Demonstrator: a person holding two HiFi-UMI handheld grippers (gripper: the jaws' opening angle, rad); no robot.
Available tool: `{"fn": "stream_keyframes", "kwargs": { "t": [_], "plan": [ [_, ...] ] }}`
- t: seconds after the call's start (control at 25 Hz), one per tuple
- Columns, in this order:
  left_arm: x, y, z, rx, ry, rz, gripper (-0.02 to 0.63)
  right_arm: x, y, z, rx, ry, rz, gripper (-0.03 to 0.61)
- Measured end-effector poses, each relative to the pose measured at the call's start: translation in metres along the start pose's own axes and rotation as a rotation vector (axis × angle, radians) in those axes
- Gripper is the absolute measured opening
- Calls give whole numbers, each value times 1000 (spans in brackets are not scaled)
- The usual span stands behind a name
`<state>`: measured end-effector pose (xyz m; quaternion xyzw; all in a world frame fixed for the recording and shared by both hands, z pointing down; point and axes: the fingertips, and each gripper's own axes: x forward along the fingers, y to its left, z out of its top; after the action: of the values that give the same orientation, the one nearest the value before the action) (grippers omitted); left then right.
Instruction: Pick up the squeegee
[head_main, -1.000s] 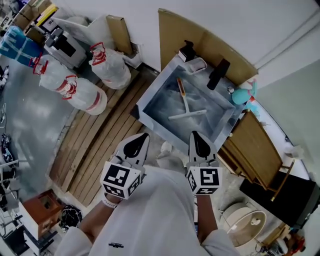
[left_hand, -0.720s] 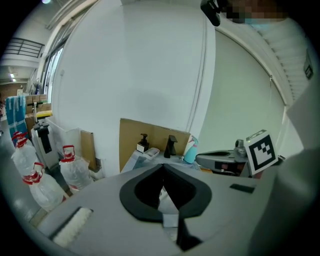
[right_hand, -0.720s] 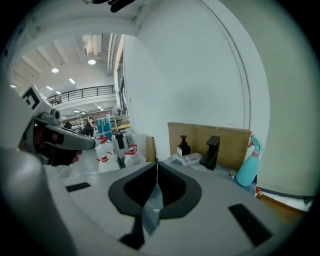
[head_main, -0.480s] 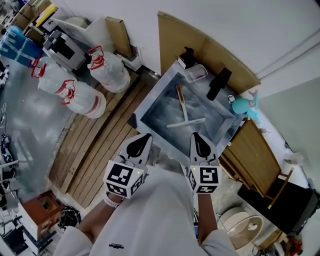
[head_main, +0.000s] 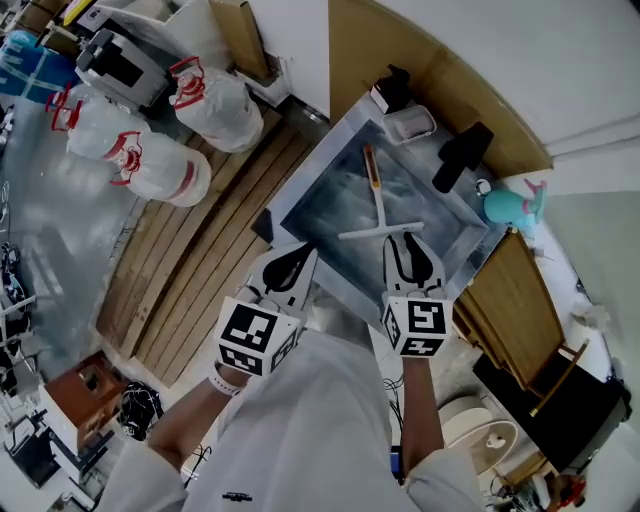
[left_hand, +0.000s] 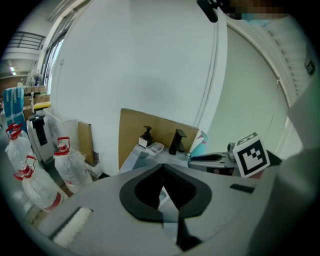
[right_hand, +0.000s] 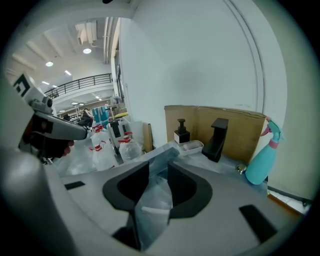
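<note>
Hovering over the near edge of the sink (head_main: 296, 200), the right gripper (head_main: 409, 240) has its jaws wide apart, having just been opening, with nothing pressed between them. The squeegee (head_main: 376, 222) lies flat in the sink just beyond their tips, its pale blade showing through the gap. The left gripper (head_main: 302, 252) has its jaws together and holds nothing.
</note>
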<state>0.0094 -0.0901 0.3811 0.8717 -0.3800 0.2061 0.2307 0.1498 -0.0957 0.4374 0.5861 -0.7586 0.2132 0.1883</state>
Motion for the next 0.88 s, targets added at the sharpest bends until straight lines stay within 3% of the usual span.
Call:
{"fn": "stream_keyframes", "kwargs": {
  "t": [0.36, 0.88],
  "plan": [
    [54, 26, -33, -58, 62, 32, 5, 83, -22, -57, 14, 150, -18, 115],
    [117, 48, -79, -119, 182, -3, 5, 161, -46, -135, 25, 317, -43, 115]
  ]
}}
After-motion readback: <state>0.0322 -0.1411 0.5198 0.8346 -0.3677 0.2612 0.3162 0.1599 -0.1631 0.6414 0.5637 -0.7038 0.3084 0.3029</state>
